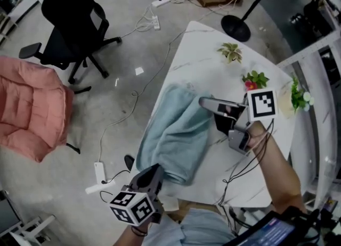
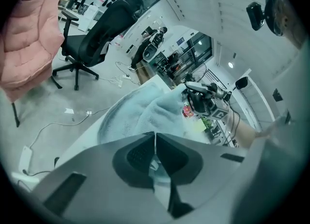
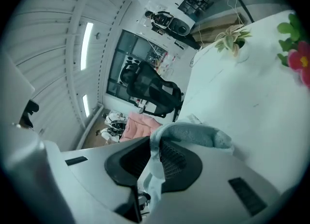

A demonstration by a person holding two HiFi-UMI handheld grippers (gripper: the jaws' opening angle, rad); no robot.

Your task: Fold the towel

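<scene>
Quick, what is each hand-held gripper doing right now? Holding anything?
Left hand-held gripper: closed, pinching a thin bit of the towel.
Right hand-held gripper: closed on a fold of the towel.

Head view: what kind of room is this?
Probably an office or lab workroom: there's a black office chair, a power strip lying on the floor, and a white table.

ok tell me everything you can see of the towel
The towel is pale blue terry, thick and soft, lying rumpled along the left side of the white table, partly doubled over. The right tool pinches a raised fold at its far right; the left tool is shut on its near end.
</scene>
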